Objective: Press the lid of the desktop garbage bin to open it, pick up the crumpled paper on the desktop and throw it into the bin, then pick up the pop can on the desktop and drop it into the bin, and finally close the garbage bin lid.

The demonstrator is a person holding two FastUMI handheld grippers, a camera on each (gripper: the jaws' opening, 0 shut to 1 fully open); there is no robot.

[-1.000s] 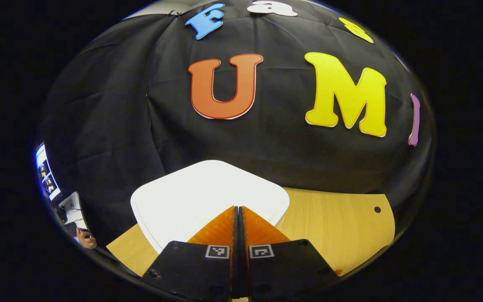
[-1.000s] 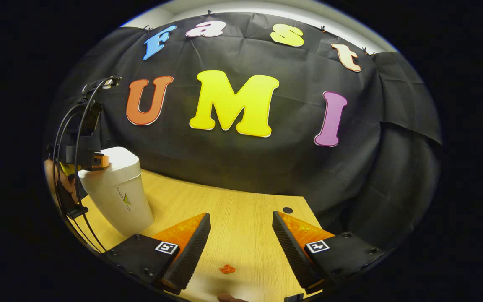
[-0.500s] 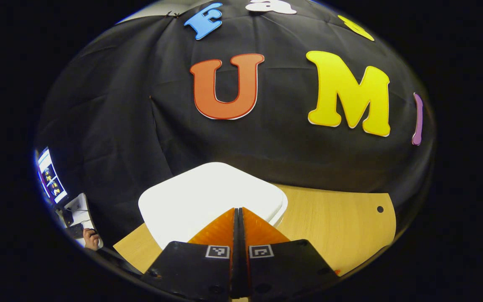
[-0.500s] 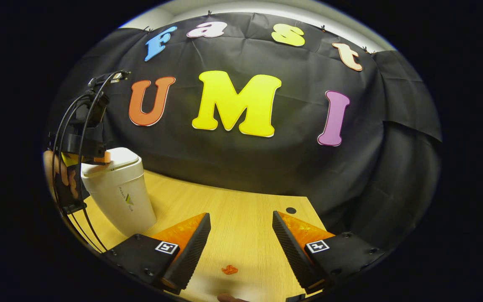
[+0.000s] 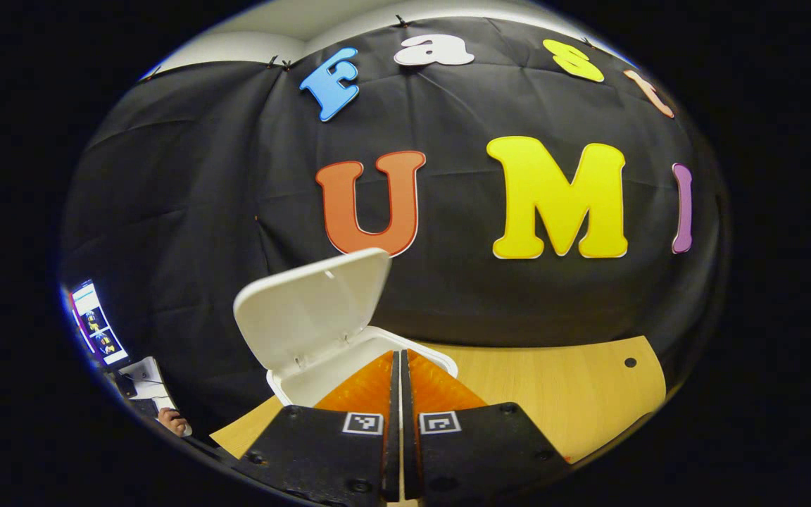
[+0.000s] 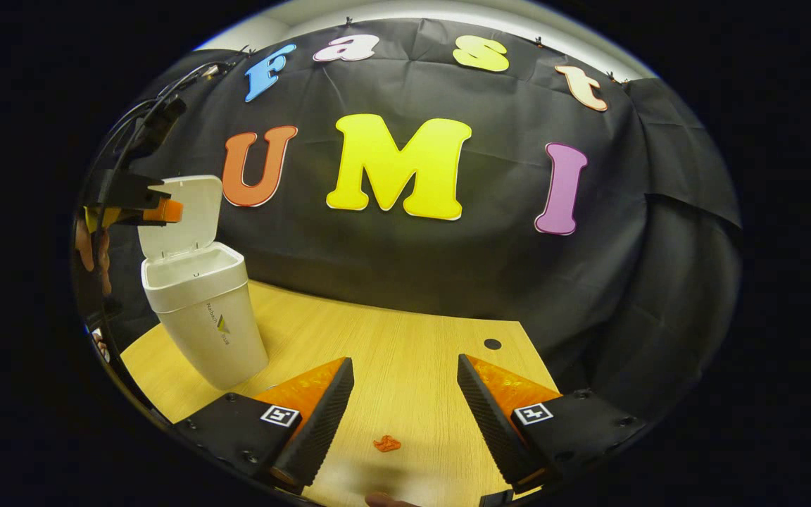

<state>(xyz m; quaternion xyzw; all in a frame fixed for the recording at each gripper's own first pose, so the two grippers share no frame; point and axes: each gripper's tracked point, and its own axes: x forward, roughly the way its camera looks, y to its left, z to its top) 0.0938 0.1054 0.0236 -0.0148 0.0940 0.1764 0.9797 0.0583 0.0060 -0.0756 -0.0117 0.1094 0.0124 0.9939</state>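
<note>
The white desktop bin stands on the wooden table at the left of the right gripper view, its lid swung up and back. My left gripper hovers shut just above the bin's open mouth, held by a hand. In the left gripper view the raised lid and the bin's rim lie right ahead of the left gripper, whose fingers are pressed together with nothing between them. My right gripper is open low over the table, to the right of the bin.
A small orange scrap lies on the table between the right gripper's fingers. A cable hole marks the table's far right corner. A monitor and a person's hand show at the far left.
The bin lid was down under the left gripper and has sprung up open. The left gripper has risen off it, staying shut. The right gripper has barely moved.
</note>
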